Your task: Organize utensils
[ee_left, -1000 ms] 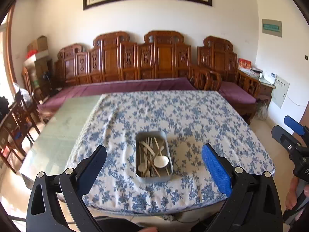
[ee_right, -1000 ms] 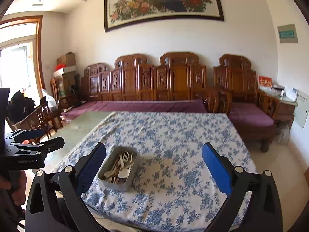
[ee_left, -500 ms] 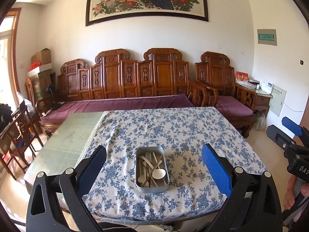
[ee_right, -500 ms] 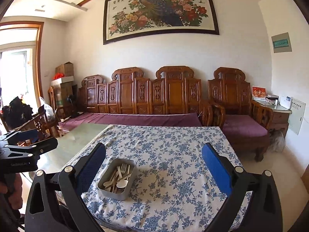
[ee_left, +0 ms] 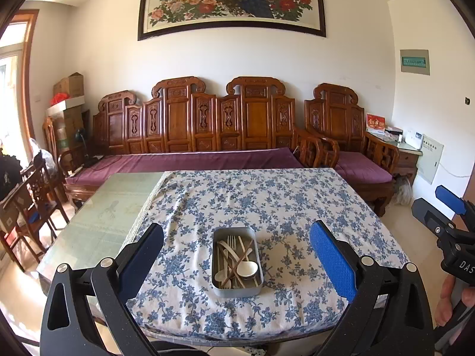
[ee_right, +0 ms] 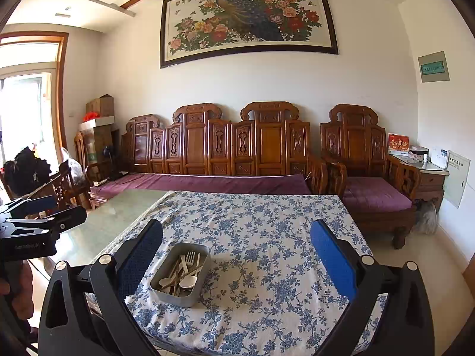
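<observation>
A grey metal tray (ee_left: 237, 290) stands near the front edge of the table. It holds several utensils: a fork (ee_left: 231, 241), a white spoon (ee_left: 247, 268), chopsticks and pale flat pieces. It also shows in the right wrist view (ee_right: 181, 296), front left. My left gripper (ee_left: 236, 258) is open and empty, held back from the table in line with the tray. My right gripper (ee_right: 236, 259) is open and empty, to the right of the tray.
The table carries a blue floral cloth (ee_left: 267, 201); its left part is bare green glass (ee_left: 112, 207). A carved wooden sofa with purple cushions (ee_left: 184, 160) runs along the far wall. Wooden chairs (ee_left: 32, 195) stand at the left.
Both grippers have tilted upward and drawn back, so the table and tray sit lower in view and more wall shows. Both stay open and empty.
</observation>
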`<act>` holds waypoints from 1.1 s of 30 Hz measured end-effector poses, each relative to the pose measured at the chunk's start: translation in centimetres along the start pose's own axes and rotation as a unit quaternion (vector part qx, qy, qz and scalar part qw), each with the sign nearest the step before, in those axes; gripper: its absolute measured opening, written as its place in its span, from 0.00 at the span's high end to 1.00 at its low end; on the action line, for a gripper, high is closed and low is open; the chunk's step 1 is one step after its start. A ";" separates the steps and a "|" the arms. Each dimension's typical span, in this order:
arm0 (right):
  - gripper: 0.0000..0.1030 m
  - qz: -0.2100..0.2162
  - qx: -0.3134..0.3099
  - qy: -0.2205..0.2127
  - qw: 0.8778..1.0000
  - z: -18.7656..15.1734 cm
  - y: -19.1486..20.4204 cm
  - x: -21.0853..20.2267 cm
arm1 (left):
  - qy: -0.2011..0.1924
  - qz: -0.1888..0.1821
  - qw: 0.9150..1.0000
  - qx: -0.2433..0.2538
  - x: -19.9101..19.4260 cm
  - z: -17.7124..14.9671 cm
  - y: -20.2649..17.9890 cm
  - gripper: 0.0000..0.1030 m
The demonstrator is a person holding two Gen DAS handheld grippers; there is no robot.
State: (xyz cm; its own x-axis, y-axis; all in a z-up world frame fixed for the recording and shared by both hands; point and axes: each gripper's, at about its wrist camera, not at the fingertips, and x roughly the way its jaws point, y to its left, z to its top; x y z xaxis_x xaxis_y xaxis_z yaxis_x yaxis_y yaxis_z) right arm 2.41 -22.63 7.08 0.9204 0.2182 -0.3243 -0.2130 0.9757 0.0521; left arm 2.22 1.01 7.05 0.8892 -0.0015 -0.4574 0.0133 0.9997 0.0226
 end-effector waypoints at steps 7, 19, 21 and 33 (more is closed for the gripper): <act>0.02 0.000 0.000 0.000 1.000 0.0 0.0 0.0 | -0.001 -0.004 1.000 0.001 -0.2 0.0 -0.1 0.08; 0.03 0.000 0.000 -0.001 1.000 0.0 0.0 0.0 | -0.006 -0.007 1.000 0.001 -0.7 0.0 -0.1 0.08; 0.03 0.000 0.000 -0.001 1.000 -0.1 0.1 0.0 | -0.007 -0.006 1.000 0.002 -0.8 -0.1 -0.2 0.08; 0.03 0.001 0.001 0.000 1.000 -0.1 0.1 0.0 | -0.009 -0.008 1.000 0.004 -1.3 0.0 -0.5 0.08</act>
State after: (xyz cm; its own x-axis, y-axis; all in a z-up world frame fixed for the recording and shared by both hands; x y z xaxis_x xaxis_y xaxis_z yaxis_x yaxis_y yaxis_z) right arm 2.37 -22.57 6.96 0.9200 0.2202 -0.3243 -0.2138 0.9753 0.0556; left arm 1.07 0.56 7.59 0.8968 -0.0171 -0.4420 0.0302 0.9993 0.0225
